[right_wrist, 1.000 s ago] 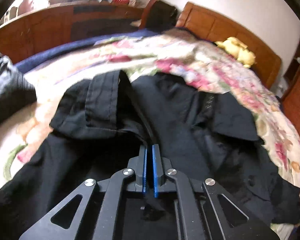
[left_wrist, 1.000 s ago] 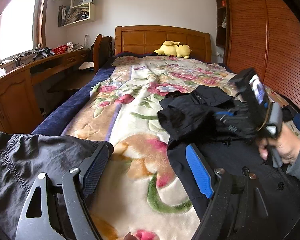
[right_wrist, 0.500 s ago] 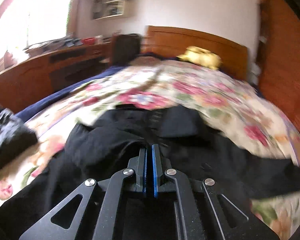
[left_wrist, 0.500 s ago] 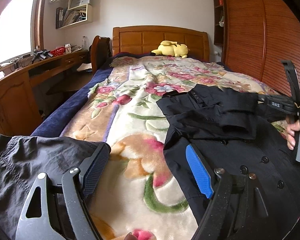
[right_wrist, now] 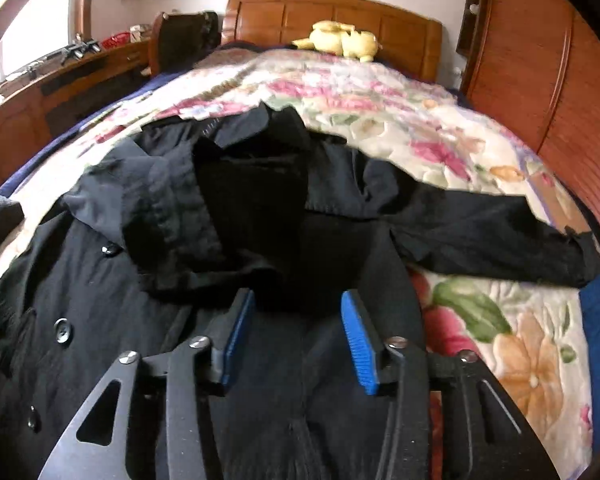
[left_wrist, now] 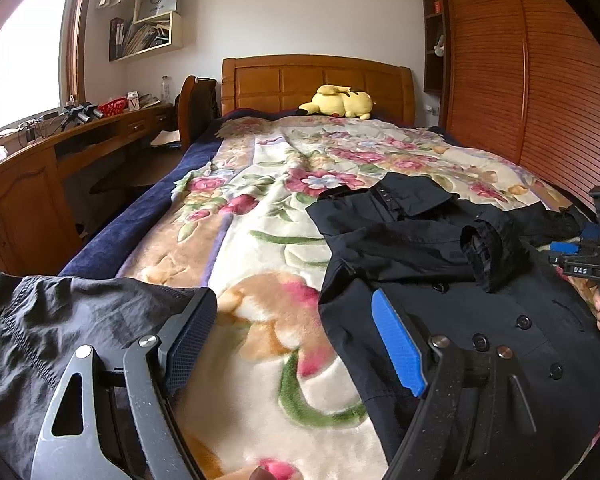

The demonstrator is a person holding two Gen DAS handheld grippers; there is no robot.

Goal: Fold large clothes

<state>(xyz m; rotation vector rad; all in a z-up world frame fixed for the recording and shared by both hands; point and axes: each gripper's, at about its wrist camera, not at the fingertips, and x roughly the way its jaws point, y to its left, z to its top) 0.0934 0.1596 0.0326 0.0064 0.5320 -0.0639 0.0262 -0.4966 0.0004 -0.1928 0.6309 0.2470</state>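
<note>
A large black button-front coat [left_wrist: 452, 276] lies spread on the flowered bed; in the right wrist view [right_wrist: 260, 216] one sleeve is folded across its chest and the other sleeve [right_wrist: 500, 232] stretches out to the right. My left gripper [left_wrist: 296, 332] is open and empty, low over the blanket beside the coat's left edge. My right gripper [right_wrist: 296, 320] is open and empty just above the coat's middle; it also shows at the far right of the left wrist view [left_wrist: 580, 256].
A second dark grey garment [left_wrist: 60, 320] lies bunched at the bed's near left. The flowered blanket [left_wrist: 260, 240] covers the bed, with a yellow plush toy [left_wrist: 340, 102] by the wooden headboard. A wooden desk [left_wrist: 28, 184] runs along the left; a wardrobe [left_wrist: 540, 92] stands right.
My right gripper has opened and let go of the sleeve, which now lies folded over the coat's chest; it has pulled back toward the right. The left gripper has stayed put.
</note>
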